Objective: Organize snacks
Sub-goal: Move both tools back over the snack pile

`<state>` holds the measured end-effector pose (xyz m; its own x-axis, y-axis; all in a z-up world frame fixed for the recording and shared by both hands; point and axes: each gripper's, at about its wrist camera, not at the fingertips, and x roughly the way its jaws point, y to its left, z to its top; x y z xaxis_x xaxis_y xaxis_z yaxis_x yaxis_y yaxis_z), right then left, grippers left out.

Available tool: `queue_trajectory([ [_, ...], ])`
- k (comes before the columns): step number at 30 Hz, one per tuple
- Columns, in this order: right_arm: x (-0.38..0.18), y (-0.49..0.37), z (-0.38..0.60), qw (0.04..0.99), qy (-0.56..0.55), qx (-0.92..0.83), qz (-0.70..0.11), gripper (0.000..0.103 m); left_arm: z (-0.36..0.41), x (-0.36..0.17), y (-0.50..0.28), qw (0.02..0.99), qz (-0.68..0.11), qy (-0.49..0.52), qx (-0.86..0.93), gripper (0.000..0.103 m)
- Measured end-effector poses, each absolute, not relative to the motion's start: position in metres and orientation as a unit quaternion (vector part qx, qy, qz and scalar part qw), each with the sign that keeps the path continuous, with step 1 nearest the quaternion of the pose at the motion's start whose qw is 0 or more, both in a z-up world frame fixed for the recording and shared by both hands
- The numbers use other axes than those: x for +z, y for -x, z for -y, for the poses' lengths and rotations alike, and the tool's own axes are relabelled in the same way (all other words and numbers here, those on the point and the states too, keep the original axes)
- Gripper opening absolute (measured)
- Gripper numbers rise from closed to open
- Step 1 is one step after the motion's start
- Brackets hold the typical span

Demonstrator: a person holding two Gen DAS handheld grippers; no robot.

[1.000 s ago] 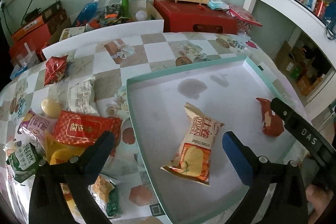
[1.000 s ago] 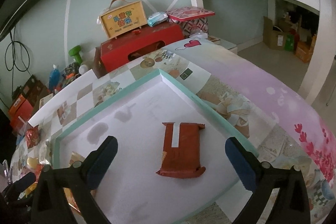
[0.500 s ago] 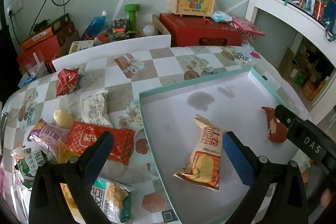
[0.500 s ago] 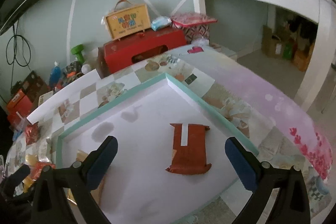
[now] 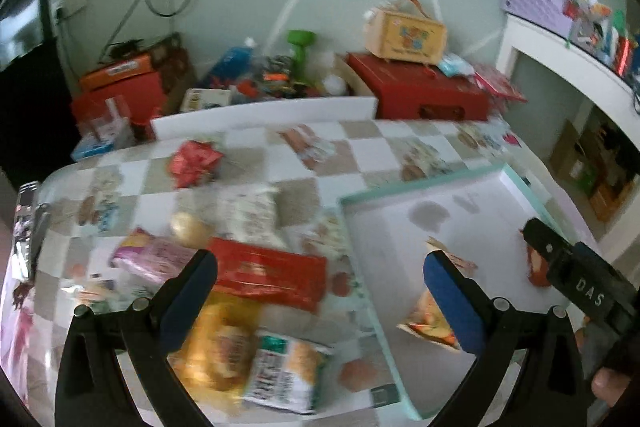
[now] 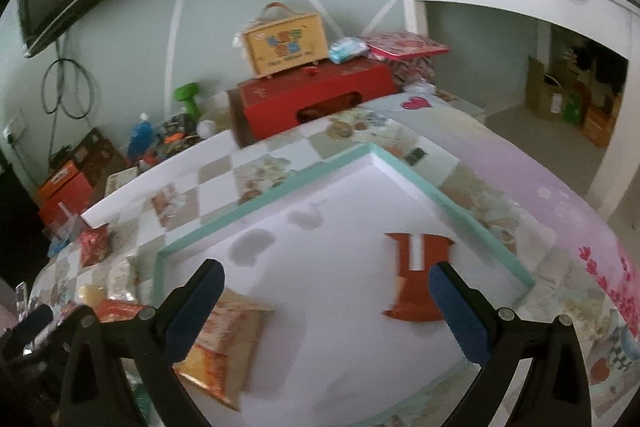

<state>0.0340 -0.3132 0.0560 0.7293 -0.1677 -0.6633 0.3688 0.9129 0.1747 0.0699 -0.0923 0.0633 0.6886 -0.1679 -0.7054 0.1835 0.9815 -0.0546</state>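
Left wrist view: we note loose snacks, a red packet [image 5: 269, 275] foremost, on the checkered table [image 5: 384, 143] left of the teal-rimmed tray [image 5: 362, 251]. Our left gripper [image 5: 320, 291] hangs wide, empty. In the tray: orange packet [image 6: 224, 339], brown packet [image 6: 416, 275]; right gripper [image 6: 326, 301] wide, empty.

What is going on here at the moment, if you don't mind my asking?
A person is sorting snacks with two handheld grippers. Both the left gripper and right gripper have open, empty jaws. Two packets, an orange one and a red one, already lie in the white tray; more wait on the table.
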Motion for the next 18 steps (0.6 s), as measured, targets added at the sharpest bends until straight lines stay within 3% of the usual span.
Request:
queue_trajectory([
  [18,0.063,-0.050,0.170,0.930,-0.071,0.024,-0.359,0.103,-0.078,0.080,-0.060,0.909,-0.404,0.088,0.056,0.103],
])
